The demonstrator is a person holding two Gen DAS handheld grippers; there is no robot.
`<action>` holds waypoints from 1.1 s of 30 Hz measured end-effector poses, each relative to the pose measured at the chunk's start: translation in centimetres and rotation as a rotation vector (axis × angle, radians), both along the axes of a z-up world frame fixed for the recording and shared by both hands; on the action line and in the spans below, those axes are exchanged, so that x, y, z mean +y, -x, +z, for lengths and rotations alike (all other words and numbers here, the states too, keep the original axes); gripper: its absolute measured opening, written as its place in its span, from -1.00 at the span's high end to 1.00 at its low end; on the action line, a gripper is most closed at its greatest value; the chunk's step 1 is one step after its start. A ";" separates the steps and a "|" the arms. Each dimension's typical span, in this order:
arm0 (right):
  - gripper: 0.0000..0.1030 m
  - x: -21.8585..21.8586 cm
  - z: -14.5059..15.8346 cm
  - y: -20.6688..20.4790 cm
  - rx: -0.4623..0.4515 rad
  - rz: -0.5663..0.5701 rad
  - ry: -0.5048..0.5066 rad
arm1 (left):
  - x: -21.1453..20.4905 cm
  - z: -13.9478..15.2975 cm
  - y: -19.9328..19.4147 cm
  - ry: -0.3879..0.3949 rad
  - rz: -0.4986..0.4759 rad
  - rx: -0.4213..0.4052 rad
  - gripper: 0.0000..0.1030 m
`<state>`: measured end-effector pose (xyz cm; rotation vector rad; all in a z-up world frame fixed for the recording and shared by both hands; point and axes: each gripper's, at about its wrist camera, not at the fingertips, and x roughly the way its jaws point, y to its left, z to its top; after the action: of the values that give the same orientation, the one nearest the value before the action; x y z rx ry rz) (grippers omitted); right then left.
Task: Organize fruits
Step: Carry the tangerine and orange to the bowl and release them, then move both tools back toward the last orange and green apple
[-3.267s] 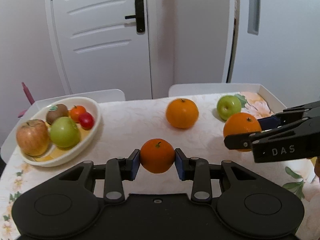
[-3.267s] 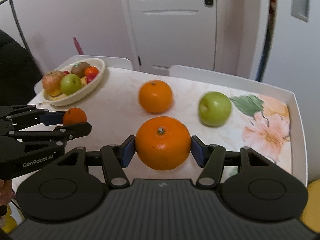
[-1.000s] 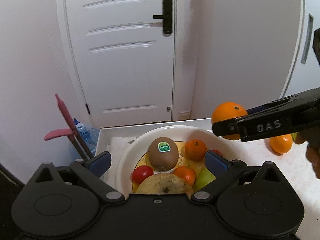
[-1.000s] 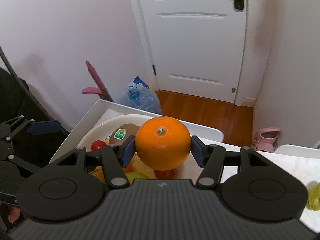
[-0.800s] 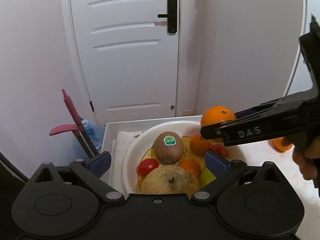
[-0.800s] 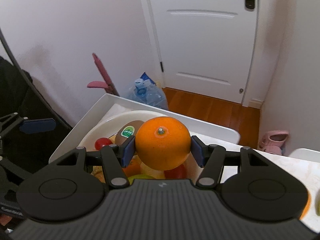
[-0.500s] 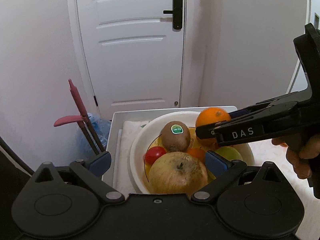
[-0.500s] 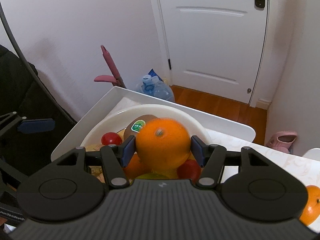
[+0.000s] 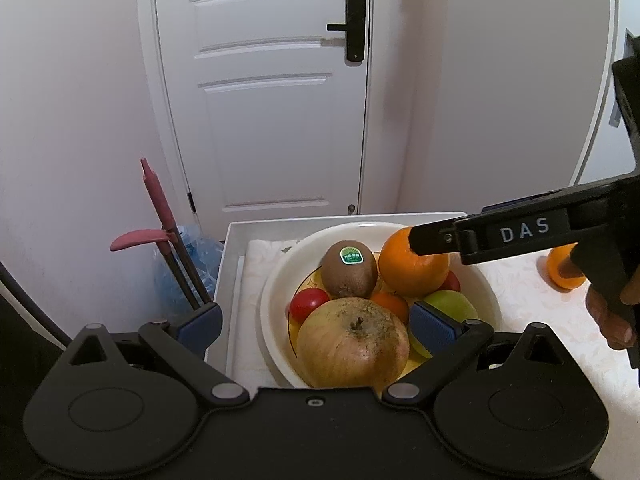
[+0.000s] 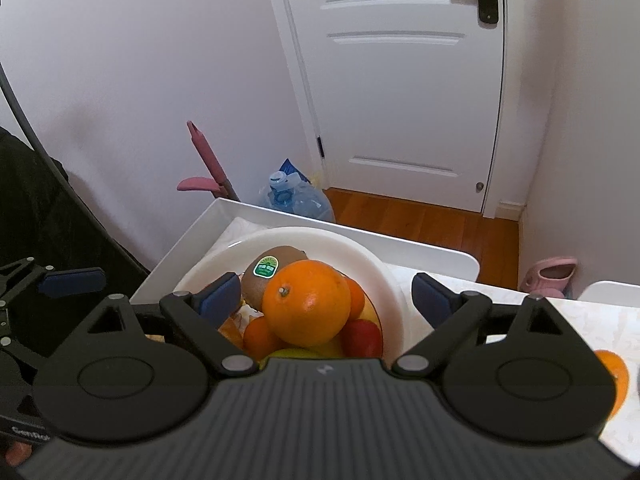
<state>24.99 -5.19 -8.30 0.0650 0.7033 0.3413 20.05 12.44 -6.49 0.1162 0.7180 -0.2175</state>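
A white bowl (image 9: 276,280) (image 10: 372,256) holds a kiwi (image 9: 349,269) (image 10: 276,268), a large apple (image 9: 352,347), a green apple (image 9: 450,306), a red tomato (image 9: 308,305), small oranges and a big orange (image 9: 412,268) (image 10: 306,307) on top of the pile. My right gripper (image 10: 326,294) is open, its jaws wide apart on either side of the big orange, just above the bowl. My left gripper (image 9: 316,326) is open and empty at the bowl's near rim, over the large apple.
The bowl sits at the left end of a white-rimmed table (image 9: 236,256). Another orange (image 9: 564,266) (image 10: 612,376) lies on the tabletop to the right. Beyond the table edge are a water jug (image 10: 296,196), a pink-handled tool (image 9: 160,216) and a white door (image 9: 264,92).
My right gripper lowered the big orange onto the pile in the bowl and opened, letting it go. My left gripper, which let go of its small orange earlier, stays open near the bowl.
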 end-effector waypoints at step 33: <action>-1.00 -18.6 5.7 14.6 -0.067 -0.218 0.039 | -13.1 6.7 7.9 -0.020 -0.022 -0.074 -1.00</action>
<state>10.41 -23.78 -2.62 0.0917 0.6293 0.1205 12.18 -0.67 0.23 0.1508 0.6454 -0.2262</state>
